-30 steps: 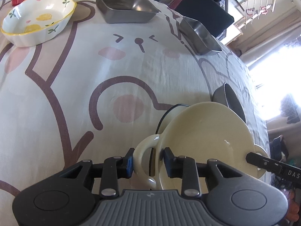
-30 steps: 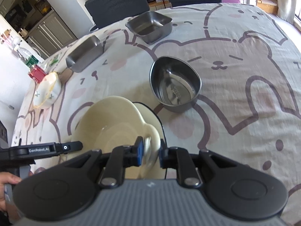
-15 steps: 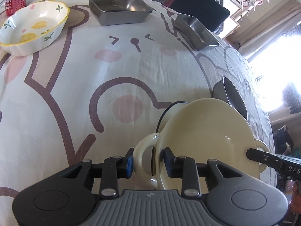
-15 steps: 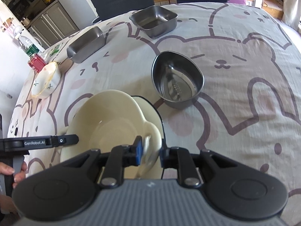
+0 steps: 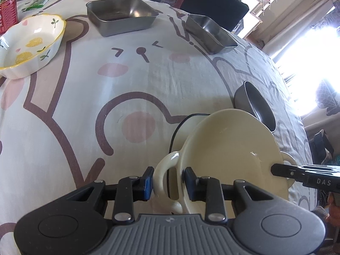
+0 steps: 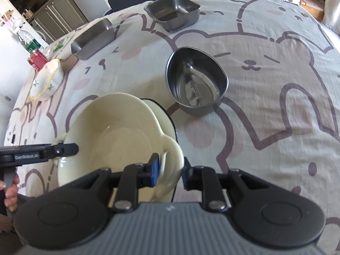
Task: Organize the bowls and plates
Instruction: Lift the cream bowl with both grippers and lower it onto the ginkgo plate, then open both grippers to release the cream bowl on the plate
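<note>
Left wrist view: my left tool [image 5: 167, 183] is clenched on one loop handle of the cream bowl [image 5: 229, 148], which sits tilted over a dark-rimmed plate [image 5: 187, 121] on the bench [image 5: 148, 80].

Right wrist view: my right tool [image 6: 169, 170] grips the bowl's other handle, near the steel bowl [image 6: 196, 85].

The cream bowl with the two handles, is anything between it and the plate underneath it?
Nothing visible. The cream bowl, gripped at both handles by the left gripper and the right gripper, sits directly over the black-rimmed plate.
</note>
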Action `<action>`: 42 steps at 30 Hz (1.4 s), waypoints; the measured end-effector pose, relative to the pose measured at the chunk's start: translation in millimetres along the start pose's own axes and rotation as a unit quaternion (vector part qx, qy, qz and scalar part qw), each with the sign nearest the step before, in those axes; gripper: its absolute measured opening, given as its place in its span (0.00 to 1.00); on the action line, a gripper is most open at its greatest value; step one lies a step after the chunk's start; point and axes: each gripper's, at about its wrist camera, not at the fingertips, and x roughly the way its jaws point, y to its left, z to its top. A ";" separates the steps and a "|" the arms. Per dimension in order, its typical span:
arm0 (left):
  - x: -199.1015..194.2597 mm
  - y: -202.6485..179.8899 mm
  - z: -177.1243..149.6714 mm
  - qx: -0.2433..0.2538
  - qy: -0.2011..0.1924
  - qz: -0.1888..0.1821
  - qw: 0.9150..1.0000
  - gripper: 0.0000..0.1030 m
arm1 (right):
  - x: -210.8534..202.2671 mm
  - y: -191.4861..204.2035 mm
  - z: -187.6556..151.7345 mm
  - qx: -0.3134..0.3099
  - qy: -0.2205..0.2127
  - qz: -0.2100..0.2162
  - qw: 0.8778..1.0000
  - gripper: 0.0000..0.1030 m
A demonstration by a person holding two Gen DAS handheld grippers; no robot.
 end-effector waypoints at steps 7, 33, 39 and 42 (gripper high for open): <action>-0.5 -0.5 0.7 0.004 0.001 0.000 1.000 0.32 | 0.3 0.9 -0.6 -0.002 0.002 -0.003 1.000 0.27; -3.8 -4.4 0.9 0.029 0.003 0.005 1.000 0.34 | 11.7 0.6 2.3 -0.014 0.017 -0.018 1.000 0.33; -4.0 -5.0 1.0 0.035 0.004 0.009 0.999 0.36 | 12.0 1.2 1.7 -0.010 0.016 -0.023 1.000 0.40; -4.0 -6.3 0.5 0.037 0.005 0.020 0.999 0.41 | 11.9 2.5 0.9 -0.012 0.014 -0.024 1.000 0.40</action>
